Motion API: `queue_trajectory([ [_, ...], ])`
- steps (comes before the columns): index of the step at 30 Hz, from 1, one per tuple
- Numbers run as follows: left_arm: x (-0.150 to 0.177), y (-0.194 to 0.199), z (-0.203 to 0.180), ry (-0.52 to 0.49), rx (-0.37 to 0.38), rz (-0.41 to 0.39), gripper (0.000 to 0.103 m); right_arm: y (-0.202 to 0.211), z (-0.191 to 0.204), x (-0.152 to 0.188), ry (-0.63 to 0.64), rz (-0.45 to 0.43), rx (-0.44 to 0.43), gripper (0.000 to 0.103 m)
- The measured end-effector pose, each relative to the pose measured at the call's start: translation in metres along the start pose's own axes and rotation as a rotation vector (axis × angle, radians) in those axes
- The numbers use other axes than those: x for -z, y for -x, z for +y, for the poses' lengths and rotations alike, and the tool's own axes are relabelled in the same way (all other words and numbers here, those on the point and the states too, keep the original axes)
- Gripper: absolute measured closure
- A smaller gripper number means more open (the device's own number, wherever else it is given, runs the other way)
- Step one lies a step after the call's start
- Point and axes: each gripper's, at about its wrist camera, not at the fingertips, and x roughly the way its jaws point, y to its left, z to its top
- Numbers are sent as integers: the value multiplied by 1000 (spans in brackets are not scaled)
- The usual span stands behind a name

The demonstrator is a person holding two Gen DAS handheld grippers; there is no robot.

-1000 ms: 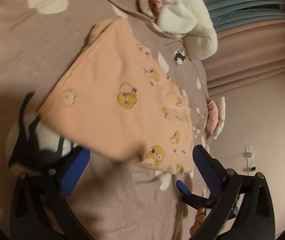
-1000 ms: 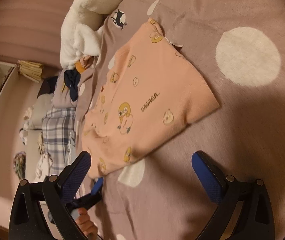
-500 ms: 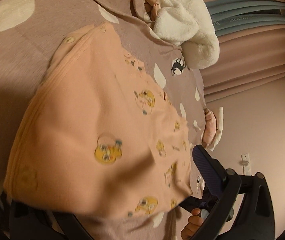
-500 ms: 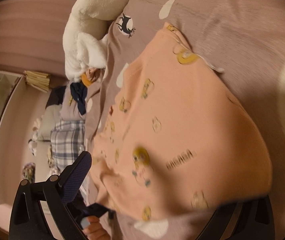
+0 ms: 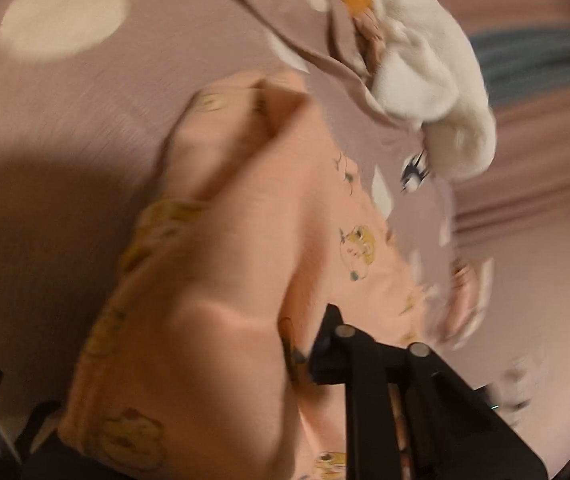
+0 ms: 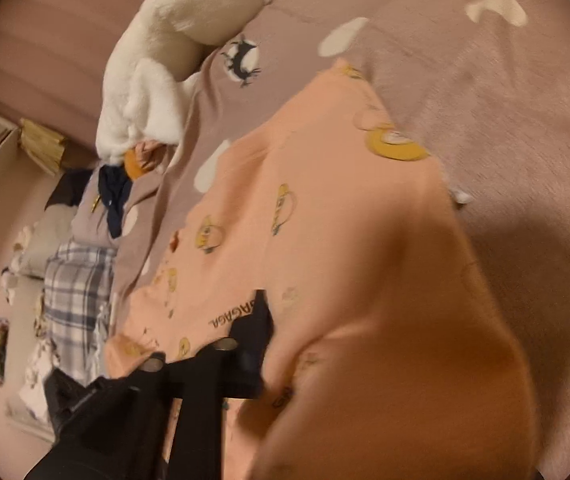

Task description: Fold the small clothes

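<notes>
One peach garment (image 5: 245,272) printed with yellow cartoon figures lies on the mauve spotted bedspread (image 5: 65,128), its near edge bunched up. Two grippers, the left gripper (image 5: 305,344) and the right gripper (image 6: 263,320), are closing, each pinching that cloth. One white plush blanket (image 6: 165,68) lies beyond.

Open bedspread (image 6: 505,60) beyond the peach garment (image 6: 325,200), white plush (image 6: 173,48) crowding the far edge
</notes>
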Motion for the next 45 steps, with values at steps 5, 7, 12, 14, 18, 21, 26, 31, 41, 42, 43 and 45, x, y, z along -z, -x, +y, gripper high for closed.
queue_trajectory([
  [5, 1, 12, 1, 25, -15, 38, 92, 13, -12, 0, -125, 18, -112, 92],
  [7, 9, 22, -6, -22, -52, 32, 94, 19, -11, 2, -130, 25, -149, 92],
  [12, 27, 50, -11, -89, -87, 15, 96, 39, 0, 16, -71, 36, -99, 94],
  [14, 31, 58, -10, -85, -78, 16, 97, 46, 3, 19, -68, 36, -104, 94],
  [18, 35, 74, -17, -142, -104, -23, 100, 58, 5, 20, -60, 39, -100, 95],
  [21, 33, 79, -22, -160, -118, -32, 100, 63, 8, 20, -38, 39, -70, 95],
  [26, 32, 94, -25, -186, -118, -40, 100, 72, 18, 23, -4, 50, -92, 96],
  [31, 43, 111, -17, -202, -77, -12, 100, 88, 12, 26, 12, 44, -89, 96],
  [41, 83, 129, 3, -237, -56, 45, 103, 112, -10, 38, 69, 53, 9, 95],
  [42, 85, 131, 5, -234, -53, 40, 103, 112, -11, 38, 73, 51, 30, 95],
  [43, 88, 132, 7, -230, -47, 32, 103, 113, -13, 40, 74, 54, 36, 95],
  [45, 92, 130, 11, -233, -50, 19, 102, 109, -16, 43, 80, 77, 60, 95],
])
